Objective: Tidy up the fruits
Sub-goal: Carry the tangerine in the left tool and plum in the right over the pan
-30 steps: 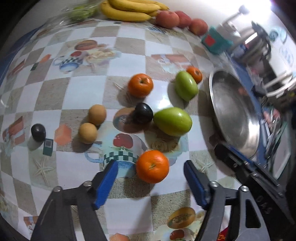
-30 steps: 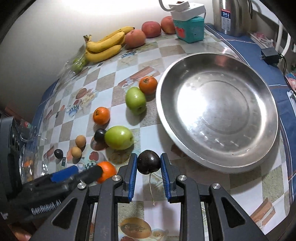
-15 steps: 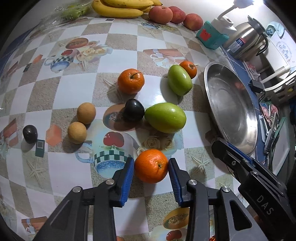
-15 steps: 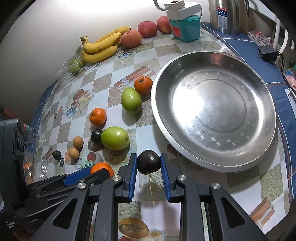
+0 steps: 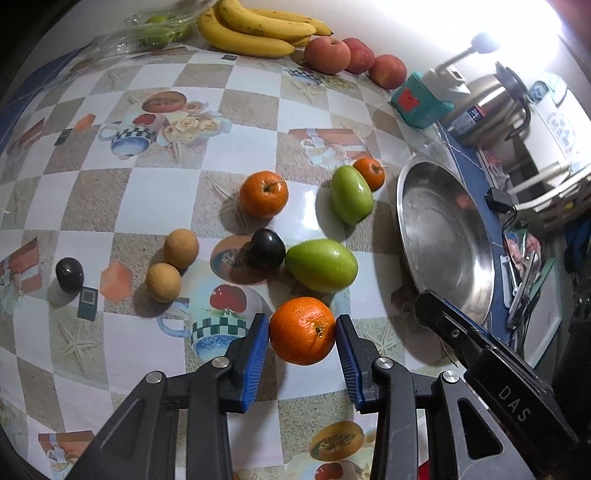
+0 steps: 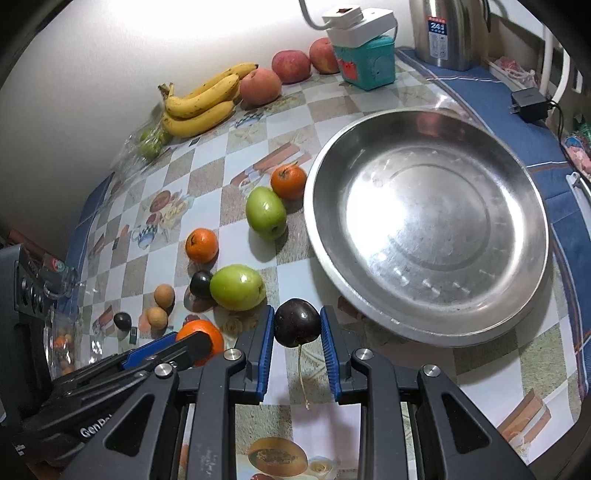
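Observation:
My left gripper (image 5: 301, 339) is shut on an orange (image 5: 303, 330) just above the checked tablecloth; the orange also shows in the right wrist view (image 6: 201, 338). My right gripper (image 6: 297, 332) is shut on a dark cherry (image 6: 297, 326) with a hanging stem, held near the front rim of the empty steel bowl (image 6: 424, 225), which also shows in the left wrist view (image 5: 443, 236). Loose on the cloth lie two green fruits (image 5: 321, 269) (image 5: 350, 199), two more oranges (image 5: 264, 194) (image 5: 369, 172), a dark plum (image 5: 266, 247), two tan round fruits (image 5: 181, 248) (image 5: 163, 282) and another dark fruit (image 5: 69, 274).
Bananas (image 5: 258, 33), red apples (image 5: 328, 55) and a bag of green fruit (image 5: 155, 33) line the back wall. A teal box (image 6: 369, 66) with a white charger and a steel kettle (image 6: 443, 33) stand behind the bowl. A black adapter (image 6: 528, 105) lies at the right.
My left gripper closed from wide open onto the near orange and lifted it slightly. My right gripper kept its hold on the cherry and drifted a little toward the bowl.

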The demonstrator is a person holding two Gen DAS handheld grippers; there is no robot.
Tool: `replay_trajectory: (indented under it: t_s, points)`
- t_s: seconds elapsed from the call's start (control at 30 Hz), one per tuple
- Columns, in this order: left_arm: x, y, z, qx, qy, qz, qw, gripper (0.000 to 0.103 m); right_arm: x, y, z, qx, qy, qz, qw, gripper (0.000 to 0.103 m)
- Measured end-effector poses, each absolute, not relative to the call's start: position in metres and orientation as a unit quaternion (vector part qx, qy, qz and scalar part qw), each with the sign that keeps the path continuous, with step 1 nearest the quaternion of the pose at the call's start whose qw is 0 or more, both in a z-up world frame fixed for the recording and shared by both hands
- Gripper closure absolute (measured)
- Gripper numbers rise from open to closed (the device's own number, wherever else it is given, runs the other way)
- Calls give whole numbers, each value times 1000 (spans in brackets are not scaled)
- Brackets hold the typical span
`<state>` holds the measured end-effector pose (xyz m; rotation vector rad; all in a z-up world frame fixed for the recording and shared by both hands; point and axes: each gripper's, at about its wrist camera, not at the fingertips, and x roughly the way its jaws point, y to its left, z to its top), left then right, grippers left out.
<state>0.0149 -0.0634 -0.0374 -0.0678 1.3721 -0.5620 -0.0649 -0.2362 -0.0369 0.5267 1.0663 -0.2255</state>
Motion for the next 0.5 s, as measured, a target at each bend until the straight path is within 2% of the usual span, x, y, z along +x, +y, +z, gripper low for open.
replay_trajectory:
  t_s: [0.27,0.5]
  points:
    - [41,-83,-6,-37,613,-247,750,63,-48,-254,-22,265,488,-138,820,77]
    - [56,-137,4,-26,602,-283,746,63,-32,-294,-13,301,468,-185,810,77]
